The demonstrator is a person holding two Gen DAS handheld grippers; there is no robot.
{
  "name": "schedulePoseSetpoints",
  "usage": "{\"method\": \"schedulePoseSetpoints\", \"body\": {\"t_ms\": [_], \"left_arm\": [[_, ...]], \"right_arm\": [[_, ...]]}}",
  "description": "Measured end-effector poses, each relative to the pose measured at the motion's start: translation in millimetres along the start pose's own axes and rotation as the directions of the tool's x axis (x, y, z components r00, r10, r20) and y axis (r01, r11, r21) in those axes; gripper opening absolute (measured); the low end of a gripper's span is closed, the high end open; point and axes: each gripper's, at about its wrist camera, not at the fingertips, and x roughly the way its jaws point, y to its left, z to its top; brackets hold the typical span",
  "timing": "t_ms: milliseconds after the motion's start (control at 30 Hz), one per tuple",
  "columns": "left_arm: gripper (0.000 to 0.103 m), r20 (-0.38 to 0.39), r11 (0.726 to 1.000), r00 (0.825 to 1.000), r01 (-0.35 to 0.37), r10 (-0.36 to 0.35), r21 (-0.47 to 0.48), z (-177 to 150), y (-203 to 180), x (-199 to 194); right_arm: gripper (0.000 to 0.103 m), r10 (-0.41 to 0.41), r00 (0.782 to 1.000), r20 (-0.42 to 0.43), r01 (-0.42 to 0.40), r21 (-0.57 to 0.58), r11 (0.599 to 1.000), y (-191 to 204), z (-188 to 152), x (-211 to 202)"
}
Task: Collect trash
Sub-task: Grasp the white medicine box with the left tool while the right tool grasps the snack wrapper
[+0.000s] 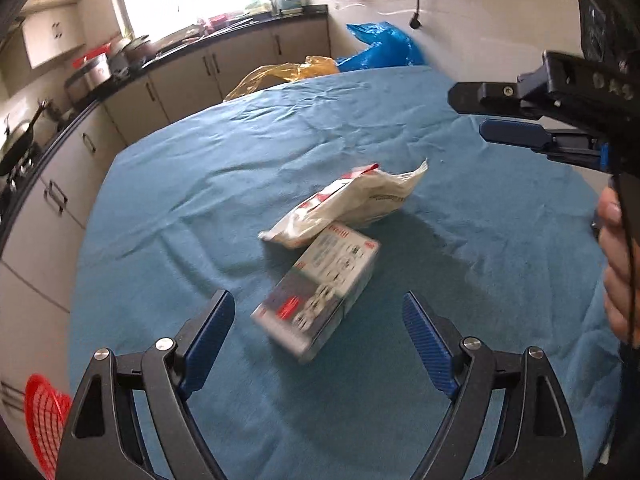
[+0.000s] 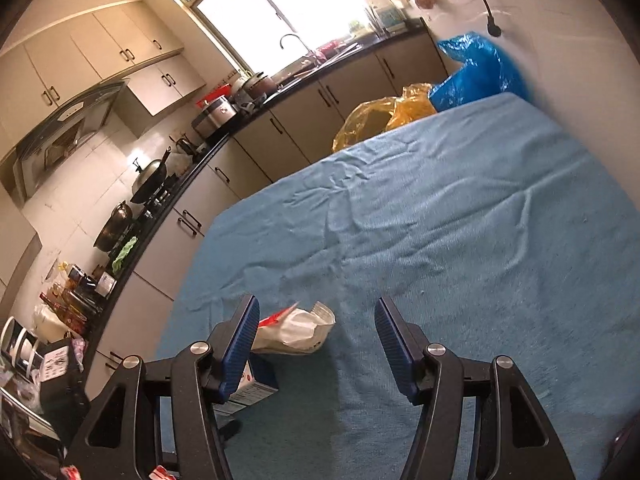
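Observation:
A small cardboard box (image 1: 320, 296) lies on the blue cloth of the table (image 1: 280, 160), with a crumpled white wrapper (image 1: 348, 204) leaning on its far end. My left gripper (image 1: 318, 312) is open, its fingers on either side of the box's near end, empty. My right gripper (image 1: 472, 116) shows at the upper right of the left wrist view, above the table. In the right wrist view it (image 2: 316, 332) is open and empty, with the wrapper (image 2: 300, 330) and part of the box (image 2: 252, 388) behind its left finger (image 2: 240, 344).
A yellow plastic bag (image 1: 280, 74) and a blue plastic bag (image 1: 380, 46) hang past the table's far edge. Kitchen cabinets and a cluttered counter (image 2: 168, 192) run along the left. A red basket (image 1: 44, 420) sits low at the left.

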Motion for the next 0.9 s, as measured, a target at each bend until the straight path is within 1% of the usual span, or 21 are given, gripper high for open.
{"method": "schedulePoseSetpoints", "body": {"t_ms": [33, 100, 133, 167, 200, 233, 267, 300, 367, 433, 467, 533, 600, 667, 700, 733, 800, 867, 900], "left_arm": [[0.084, -0.006, 1.0, 1.0, -0.011, 0.011, 0.009, 2, -3, 5], [0.069, -0.026, 1.0, 0.999, -0.026, 0.026, 0.006, 3, -9, 15], [0.057, -0.029, 0.999, 0.999, -0.037, 0.037, 0.0, 2, -9, 17], [0.048, -0.02, 0.999, 0.999, -0.05, 0.049, -0.01, 1, -9, 17], [0.042, -0.014, 0.999, 0.999, -0.034, 0.034, -0.032, 0, -7, 16], [0.033, -0.016, 0.998, 1.0, -0.014, 0.013, -0.055, -2, -3, 15], [0.033, -0.017, 0.996, 1.0, -0.009, 0.008, -0.086, -5, 0, 14], [0.033, -0.013, 0.994, 1.0, -0.022, 0.02, -0.11, -9, 4, 11], [0.033, 0.013, 0.99, 1.0, -0.023, 0.026, -0.143, -18, 11, 3], [0.033, 0.037, 0.98, 0.999, -0.015, 0.023, -0.196, -28, 23, -6], [0.033, 0.055, 0.974, 0.998, -0.023, 0.037, -0.227, -34, 31, -12], [0.033, 0.087, 0.961, 0.993, -0.053, 0.08, -0.272, -41, 45, -19], [0.033, 0.107, 0.943, 0.986, -0.086, 0.126, -0.323, -46, 59, -23], [0.033, 0.121, 0.924, 0.98, -0.102, 0.157, -0.368, -52, 73, -25], [0.033, 0.123, 0.915, 0.978, -0.108, 0.168, -0.388, -54, 80, -25], [0.033, 0.122, 0.908, 0.977, -0.112, 0.174, -0.404, -56, 86, -24], [0.033, 0.114, 0.891, 0.977, -0.112, 0.179, -0.439, -59, 96, -22], [0.033, 0.113, 0.873, 0.976, -0.112, 0.187, -0.475, -63, 106, -25], [0.033, 0.115, 0.867, 0.974, -0.114, 0.193, -0.485, -63, 109, -25]], "right_arm": [[0.065, 0.002, 1.0, -0.002, -0.002, 0.002, 1.0, 0, -1, 1], [0.065, 0.004, 1.0, -0.007, -0.004, 0.002, 1.0, -1, -1, 3], [0.065, 0.004, 1.0, -0.007, -0.004, 0.0, 1.0, -1, -2, 4], [0.065, 0.004, 1.0, -0.007, -0.004, 0.0, 1.0, -1, -1, 5], [0.065, 0.003, 1.0, -0.009, -0.003, 0.001, 1.0, -1, -1, 7], [0.065, 0.004, 1.0, -0.012, -0.004, 0.002, 1.0, -1, -1, 8], [0.065, 0.006, 1.0, -0.014, -0.006, 0.003, 1.0, -1, -2, 9], [0.065, 0.008, 1.0, -0.017, -0.008, 0.003, 1.0, -1, -3, 11], [0.065, 0.007, 1.0, -0.024, -0.007, -0.005, 1.0, -1, -4, 17], [0.065, 0.008, 0.999, -0.031, -0.008, -0.006, 1.0, -1, -6, 24], [0.063, 0.008, 0.999, -0.037, -0.008, -0.004, 1.0, -2, -7, 29], [0.055, 0.005, 0.999, -0.054, -0.005, -0.006, 1.0, -2, -7, 43], [0.039, 0.006, 0.997, -0.082, -0.007, -0.015, 1.0, -2, -10, 55], [0.036, 0.015, 0.991, -0.133, -0.019, -0.03, 0.999, 2, -18, 66], [0.035, 0.033, 0.987, -0.157, -0.038, -0.031, 0.999, 5, -21, 68], [0.035, 0.068, 0.981, -0.18, -0.075, -0.036, 0.996, 10, -26, 68], [0.035, 0.165, 0.953, -0.254, -0.189, -0.072, 0.979, 27, -37, 65], [0.035, 0.234, 0.918, -0.32, -0.282, -0.109, 0.953, 45, -46, 62], [0.035, 0.242, 0.917, -0.316, -0.295, -0.13, 0.947, 52, -47, 57]]}}
